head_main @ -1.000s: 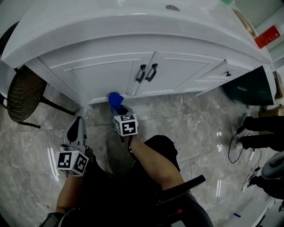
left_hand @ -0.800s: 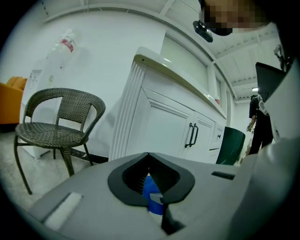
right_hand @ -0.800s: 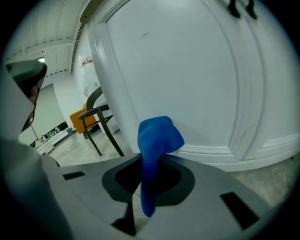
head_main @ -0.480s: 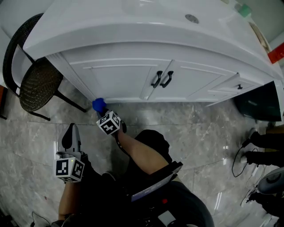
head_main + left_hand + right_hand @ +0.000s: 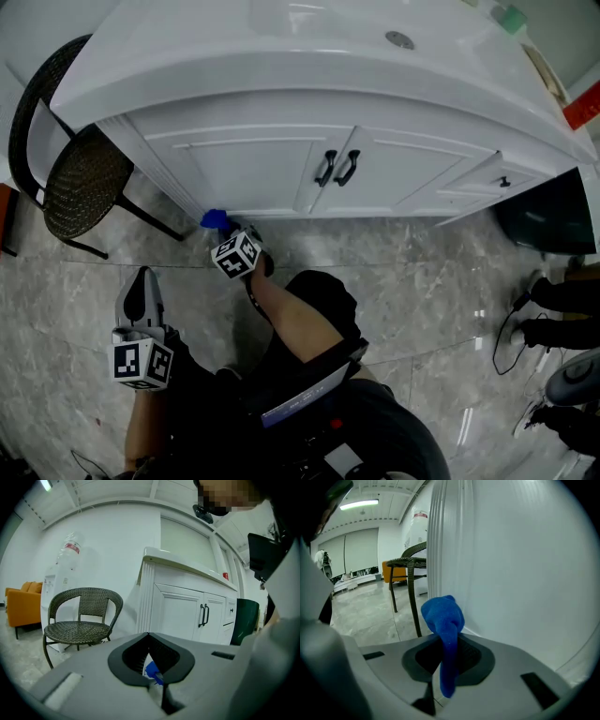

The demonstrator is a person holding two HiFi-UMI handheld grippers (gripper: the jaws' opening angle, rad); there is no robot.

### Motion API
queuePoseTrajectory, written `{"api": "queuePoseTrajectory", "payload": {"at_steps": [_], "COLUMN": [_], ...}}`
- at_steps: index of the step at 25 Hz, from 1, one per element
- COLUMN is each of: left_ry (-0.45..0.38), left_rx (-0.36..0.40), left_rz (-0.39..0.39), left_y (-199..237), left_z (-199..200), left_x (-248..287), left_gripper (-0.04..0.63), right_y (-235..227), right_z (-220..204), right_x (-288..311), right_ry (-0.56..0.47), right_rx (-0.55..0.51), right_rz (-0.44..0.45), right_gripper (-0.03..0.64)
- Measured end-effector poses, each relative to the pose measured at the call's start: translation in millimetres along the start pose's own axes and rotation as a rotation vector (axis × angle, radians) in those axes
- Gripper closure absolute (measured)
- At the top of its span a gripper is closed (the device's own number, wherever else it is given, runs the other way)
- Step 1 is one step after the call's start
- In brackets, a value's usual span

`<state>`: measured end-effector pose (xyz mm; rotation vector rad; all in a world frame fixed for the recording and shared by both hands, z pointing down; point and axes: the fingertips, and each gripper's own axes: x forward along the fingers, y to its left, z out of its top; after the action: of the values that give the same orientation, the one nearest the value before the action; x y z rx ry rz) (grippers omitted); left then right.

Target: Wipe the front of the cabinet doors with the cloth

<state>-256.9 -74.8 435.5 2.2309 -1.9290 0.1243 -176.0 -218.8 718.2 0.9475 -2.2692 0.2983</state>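
Observation:
A white cabinet with two doors [image 5: 253, 169] and black handles [image 5: 336, 169] stands under a white counter. My right gripper [image 5: 228, 232] is shut on a blue cloth [image 5: 214, 219], which sits at the bottom left corner of the left door. In the right gripper view the blue cloth [image 5: 444, 620] bunches up from between the jaws, right beside the white cabinet face [image 5: 515, 573]. My left gripper [image 5: 141, 291] hangs lower left over the floor, shut with nothing in it. Its own view shows the cabinet doors [image 5: 187, 616] from the side.
A dark wicker chair [image 5: 70, 169] stands left of the cabinet, close to the cloth. A dark green bin [image 5: 544, 211] sits at the cabinet's right end. Cables and dark objects [image 5: 534, 309] lie on the marble floor at right. My knee [image 5: 309, 319] is below the right gripper.
The right gripper and blue cloth moved left along the cabinet's bottom edge, from near the door gap to the left corner, then edged slightly right. The left gripper dropped a little.

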Motion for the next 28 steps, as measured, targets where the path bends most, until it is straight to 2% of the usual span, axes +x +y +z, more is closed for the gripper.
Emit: {"api": "queuePoseTrajectory", "payload": {"at_steps": [4,9,11,16,22,25,28], "left_ry": [-0.003,-0.016,-0.018,-0.018,-0.019,-0.029,-0.033], "left_rx": [-0.019,-0.030,-0.028,-0.047,-0.062,-0.068,-0.039], "left_rz": [-0.050,-0.154,-0.190,-0.254,-0.344,-0.371,-0.397], "left_y": [-11.9,-41.1,-52.7,-70.9,-90.7,-99.8,-106.3], "left_z": [-1.7,2.7,3.2,2.0,-3.9,-5.5,-4.8], "left_x": [14.2,37.3,41.7,49.2,65.3,69.7,66.5], "left_gripper": [0.592,0.592,0.592,0.592,0.592,0.592,0.592], "right_y": [-39.9,-115.6,-140.1,-174.8,-159.7,-152.8,-138.7], "right_z": [-19.3,-71.7,-88.9,-102.9,-86.1,-60.1,-31.4], "right_x": [-21.1,-62.8,-82.4,-134.8,-187.1,-207.8,-230.7], "right_ry": [0.018,0.068,0.070,0.029,-0.055,-0.142,-0.235], "right_rx": [0.067,0.321,0.392,0.439,0.463,0.480,0.552], "right_rz": [-0.088,-0.241,-0.308,-0.444,-0.442,-0.401,-0.337], "right_gripper": [0.568,0.568,0.568,0.568,0.568,0.568,0.568]}}
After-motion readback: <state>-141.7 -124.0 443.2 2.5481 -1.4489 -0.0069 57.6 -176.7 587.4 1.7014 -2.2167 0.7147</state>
